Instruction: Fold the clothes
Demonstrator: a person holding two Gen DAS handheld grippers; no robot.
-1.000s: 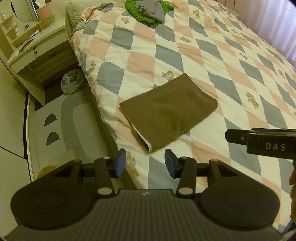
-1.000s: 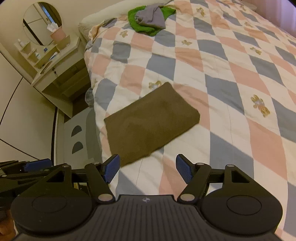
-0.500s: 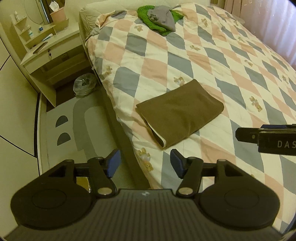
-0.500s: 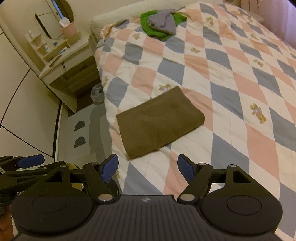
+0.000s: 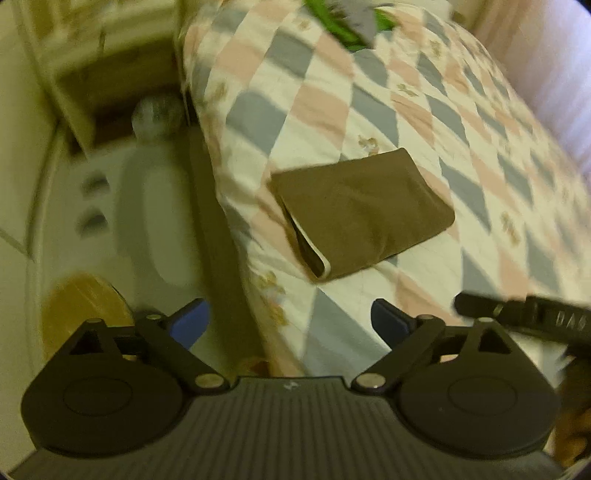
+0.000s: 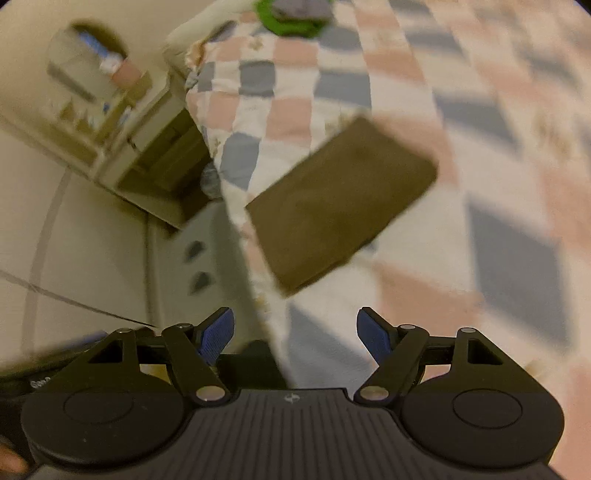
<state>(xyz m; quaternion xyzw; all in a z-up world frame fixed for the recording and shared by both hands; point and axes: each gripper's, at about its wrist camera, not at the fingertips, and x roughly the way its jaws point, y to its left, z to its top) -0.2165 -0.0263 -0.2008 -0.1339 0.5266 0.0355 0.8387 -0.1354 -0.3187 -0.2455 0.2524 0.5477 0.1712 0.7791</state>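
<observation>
While the brown garment [image 5: 364, 214] is already folded, the green-and-grey heap [image 6: 295, 14] is left untouched; left gripper [image 5: 290, 323] and right gripper [image 6: 295, 332] are empty, jaws opening.

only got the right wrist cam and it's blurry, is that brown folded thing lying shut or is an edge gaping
Observer: In the left wrist view the brown folded garment gapes slightly along its near left edge, where a white trim shows.
Operator: ok, anything in the left tool
Observer: No. The left tool is short of the garment, its jaws are opening and nothing is between them.
Operator: anything else down low on that side
Observer: A round yellowish thing shows at the lower left of that view. It is too blurred to name.
</observation>
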